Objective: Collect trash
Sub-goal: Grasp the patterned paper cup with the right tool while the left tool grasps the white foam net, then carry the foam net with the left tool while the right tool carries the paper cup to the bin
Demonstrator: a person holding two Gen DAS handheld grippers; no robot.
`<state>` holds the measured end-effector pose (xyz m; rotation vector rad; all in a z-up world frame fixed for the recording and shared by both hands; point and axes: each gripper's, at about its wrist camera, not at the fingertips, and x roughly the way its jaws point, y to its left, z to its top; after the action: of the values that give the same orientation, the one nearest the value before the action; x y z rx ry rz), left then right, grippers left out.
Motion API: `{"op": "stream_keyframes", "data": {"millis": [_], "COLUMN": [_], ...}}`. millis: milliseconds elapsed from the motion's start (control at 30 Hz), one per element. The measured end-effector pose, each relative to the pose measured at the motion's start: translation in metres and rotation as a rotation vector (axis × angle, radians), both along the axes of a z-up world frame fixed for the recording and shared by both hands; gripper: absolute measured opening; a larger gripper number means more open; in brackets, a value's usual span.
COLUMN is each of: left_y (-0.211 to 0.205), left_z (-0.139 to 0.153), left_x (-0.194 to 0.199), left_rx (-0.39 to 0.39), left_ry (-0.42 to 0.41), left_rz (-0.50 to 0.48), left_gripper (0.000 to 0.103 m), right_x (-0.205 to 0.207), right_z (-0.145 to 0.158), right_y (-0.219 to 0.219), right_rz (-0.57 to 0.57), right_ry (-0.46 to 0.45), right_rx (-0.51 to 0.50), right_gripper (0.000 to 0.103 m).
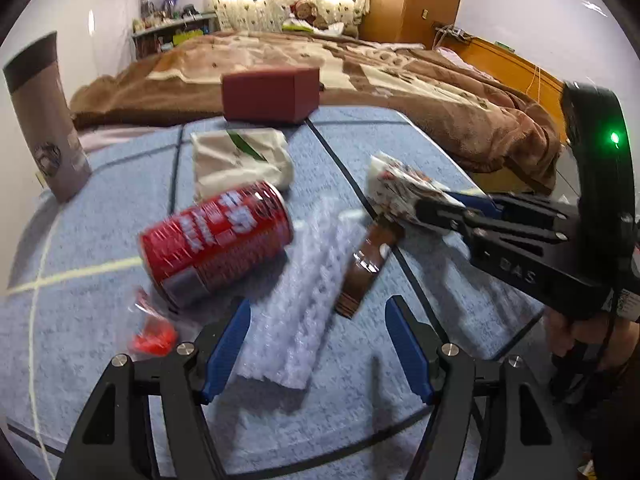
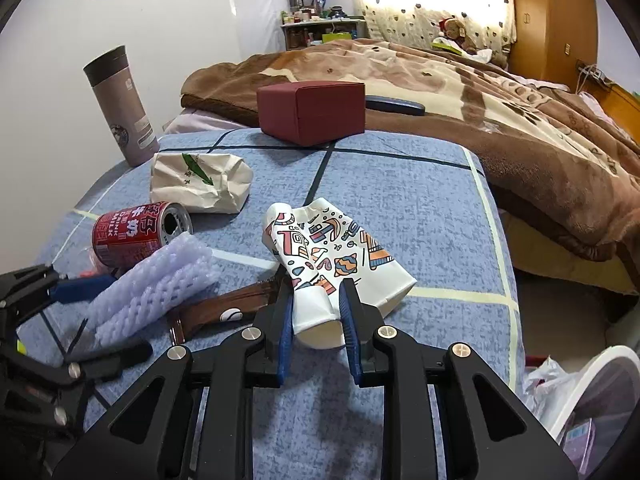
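My right gripper (image 2: 317,286) is shut on a crushed paper cup (image 2: 332,248) printed with colourful shapes; the blue pads pinch its white lower end just above the blue bedspread (image 2: 420,208). From the left wrist view the same cup (image 1: 394,190) sits at the tips of the right gripper (image 1: 424,208). My left gripper (image 1: 319,304) is open, its fingers straddling the near end of a white foam net sleeve (image 1: 288,320) without touching it. A red drink can (image 1: 218,242) lies on its side to the left, a brown wrapper (image 1: 366,264) to the right.
A small red wrapper (image 1: 154,336) lies by the left finger. Further back are a crumpled paper bag (image 1: 240,160), a maroon box (image 1: 272,94) and a grey thermos (image 1: 44,120). A white bin (image 2: 600,400) with a plastic liner stands on the floor at the lower right.
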<state>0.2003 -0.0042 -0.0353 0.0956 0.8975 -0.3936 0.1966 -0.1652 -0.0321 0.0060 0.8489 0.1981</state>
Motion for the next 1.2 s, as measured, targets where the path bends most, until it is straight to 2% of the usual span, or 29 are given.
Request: {"op": "stream_keyframes", "data": {"millis": [133, 267, 367, 433, 467, 500, 567, 633, 800, 1200], "left_y": [0.001, -0.008, -0.011, -0.009, -0.008, -0.007, -0.008, -0.008, -0.008, -0.012], "left_z": [0.0, -0.007, -0.013, -0.015, -0.015, -0.016, -0.017, -0.019, -0.019, -0.003], "left_x": [0.009, 0.012, 0.017, 0.02, 0.02, 0.021, 0.021, 0.022, 0.02, 0.004], "left_rx": [0.065, 0.098, 0.098, 0.065, 0.045, 0.038, 0.063, 0.049, 0.028, -0.017], "left_ry": [-0.027, -0.027, -0.006, 0.009, 0.016, 0.024, 0.02, 0.029, 0.038, 0.012], "left_rz": [0.03, -0.007, -0.001, 0.005, 0.003, 0.01, 0.025, 0.02, 0.027, 0.048], "left_gripper": [0.072, 0.072, 0.072, 0.071, 0.069, 0.062, 0.057, 0.042, 0.03, 0.029], "right_x": [0.0, 0.0, 0.0, 0.0, 0.0, -0.001, -0.001, -0.001, -0.005, -0.017], "right_z": [0.0, -0.001, -0.002, -0.002, -0.002, -0.002, -0.002, -0.003, -0.002, 0.003], "right_y": [-0.005, -0.008, -0.008, -0.009, -0.01, -0.011, -0.012, -0.013, -0.014, -0.018], "right_rz": [-0.027, -0.039, -0.046, -0.048, -0.049, -0.05, -0.054, -0.055, -0.06, -0.073], "right_ry": [0.01, 0.01, 0.009, 0.009, 0.008, 0.008, 0.007, 0.006, -0.002, -0.023], "right_rx": [0.019, 0.033, 0.041, 0.045, 0.05, 0.052, 0.055, 0.057, 0.055, 0.059], "right_gripper": [0.023, 0.023, 0.023, 0.023, 0.023, 0.023, 0.023, 0.023, 0.023, 0.023]}}
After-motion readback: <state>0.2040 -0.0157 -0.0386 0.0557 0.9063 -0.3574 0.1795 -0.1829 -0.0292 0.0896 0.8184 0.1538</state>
